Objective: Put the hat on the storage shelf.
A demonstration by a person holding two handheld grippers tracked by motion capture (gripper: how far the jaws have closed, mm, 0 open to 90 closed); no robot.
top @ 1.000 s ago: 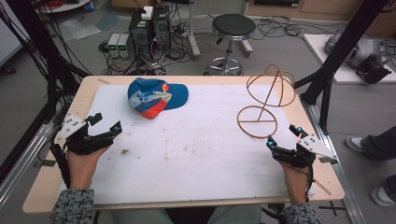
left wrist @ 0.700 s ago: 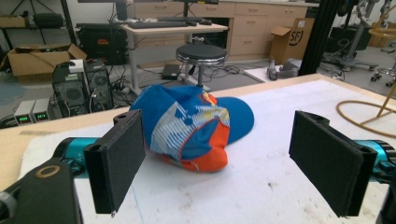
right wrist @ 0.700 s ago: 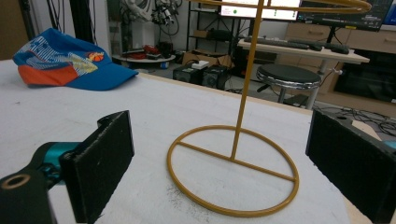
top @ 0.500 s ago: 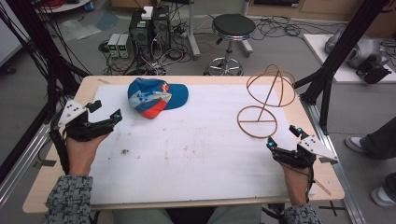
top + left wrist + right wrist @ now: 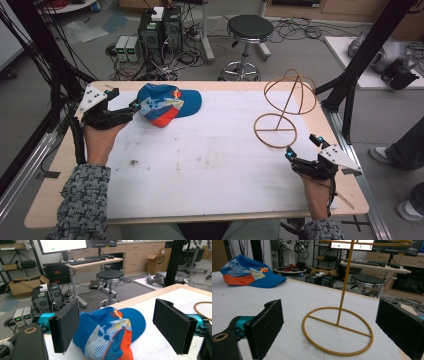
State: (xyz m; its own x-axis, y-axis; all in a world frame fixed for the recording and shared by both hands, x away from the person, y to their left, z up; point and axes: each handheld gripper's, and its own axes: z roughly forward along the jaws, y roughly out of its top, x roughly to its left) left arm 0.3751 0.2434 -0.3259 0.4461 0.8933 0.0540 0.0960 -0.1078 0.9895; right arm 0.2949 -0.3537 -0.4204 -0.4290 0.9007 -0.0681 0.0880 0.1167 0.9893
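Note:
A blue, orange and white cap [image 5: 167,102] lies at the back left of the table, brim to the right. My left gripper [image 5: 125,100] is open just left of it, jaws pointing at it. In the left gripper view the cap [image 5: 110,332] sits between and just beyond the wide-apart jaws of the gripper [image 5: 120,325], untouched. A gold wire stand [image 5: 275,130], with a ring base and looped top, stands at the back right. My right gripper [image 5: 301,146] is open just in front of that base; its own view shows the stand [image 5: 342,297] ahead between the jaws of the gripper [image 5: 332,332] and the cap [image 5: 247,272] far left.
A white mat [image 5: 210,160] covers most of the wooden table. Beyond the far edge are a black stool [image 5: 250,30] and computer towers [image 5: 160,25] with cables. Black frame posts [image 5: 360,65] flank the table. A person's legs [image 5: 400,145] stand off the right side.
My left gripper has moved forward and to the right, from mid-left of the table up to the cap's left side. The right gripper, cap and stand have stayed put.

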